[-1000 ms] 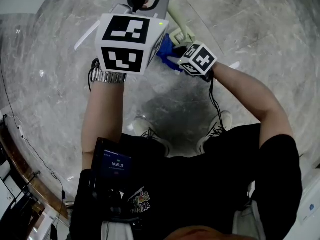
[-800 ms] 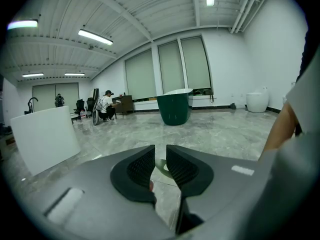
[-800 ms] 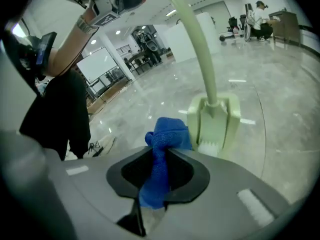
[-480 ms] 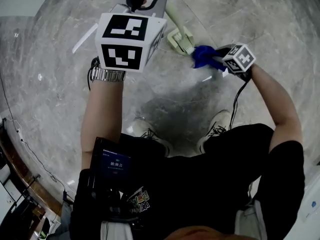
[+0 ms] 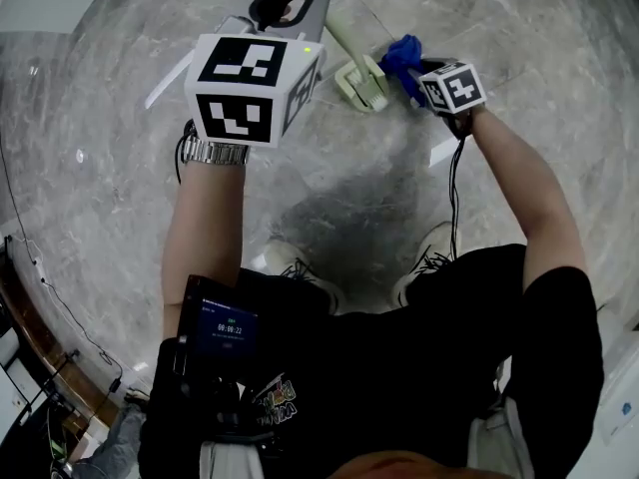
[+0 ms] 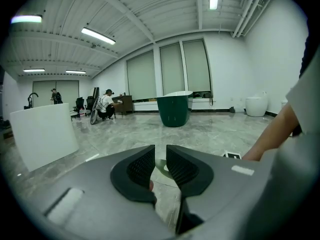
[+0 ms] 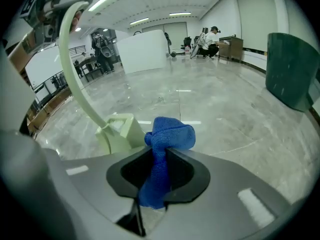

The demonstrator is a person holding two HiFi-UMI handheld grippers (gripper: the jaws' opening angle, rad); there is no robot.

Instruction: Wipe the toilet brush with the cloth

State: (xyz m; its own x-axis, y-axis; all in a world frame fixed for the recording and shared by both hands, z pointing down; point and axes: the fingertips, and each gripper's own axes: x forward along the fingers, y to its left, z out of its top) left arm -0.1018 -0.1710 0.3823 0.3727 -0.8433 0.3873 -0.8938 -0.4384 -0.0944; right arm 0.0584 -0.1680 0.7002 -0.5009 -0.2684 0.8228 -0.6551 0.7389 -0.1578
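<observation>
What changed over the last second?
The right gripper, shut on the cloth, swung away from the left gripper out to the right, then up beside the brush head. Whether the cloth touches the head can't be told. Unchanged: the left gripper holds the brush handle in the same place, and the cloth stays gripped.

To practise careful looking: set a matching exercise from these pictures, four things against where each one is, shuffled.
1 blue microfibre cloth
2 pale green plastic toilet brush
3 silver metal wristwatch
4 dark green round tub

A worn on the left arm
B on the floor by the windows
C pinched in the right hand-held gripper
D handle in the left hand-held gripper

Pairs: 1-C, 2-D, 3-A, 4-B
</observation>
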